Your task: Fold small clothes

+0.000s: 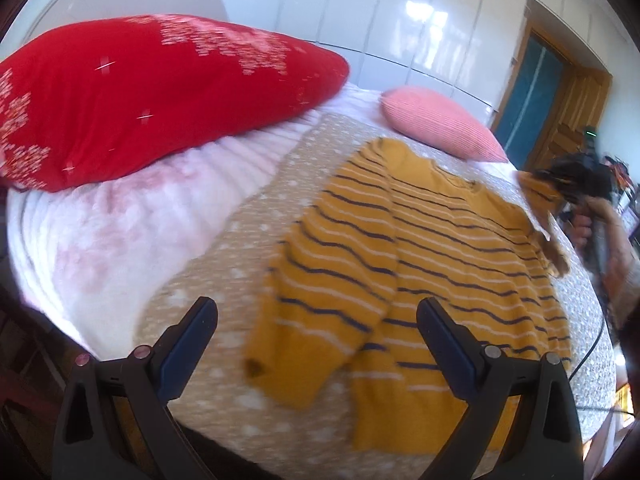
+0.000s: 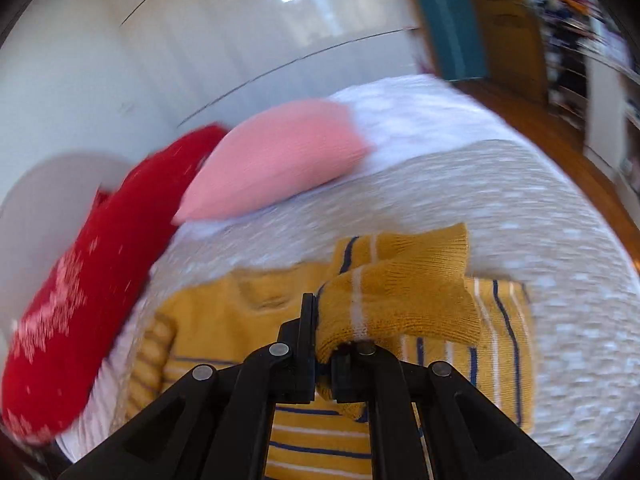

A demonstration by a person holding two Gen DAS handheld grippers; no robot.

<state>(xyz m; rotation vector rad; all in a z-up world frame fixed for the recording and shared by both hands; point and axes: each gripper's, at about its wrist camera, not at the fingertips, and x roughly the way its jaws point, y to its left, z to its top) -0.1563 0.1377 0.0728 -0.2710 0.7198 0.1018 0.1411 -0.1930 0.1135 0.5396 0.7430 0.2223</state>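
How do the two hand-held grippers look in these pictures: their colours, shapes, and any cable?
The left gripper has matte black plastic arms with triangular cut-outs, round silver rivets at the joints, and dark blue pads on the inner faces of its fingers. The right gripper has the same black linkage and rivets. Seen from the left wrist, it is a blurred dark body, with a thin black cable running below it.
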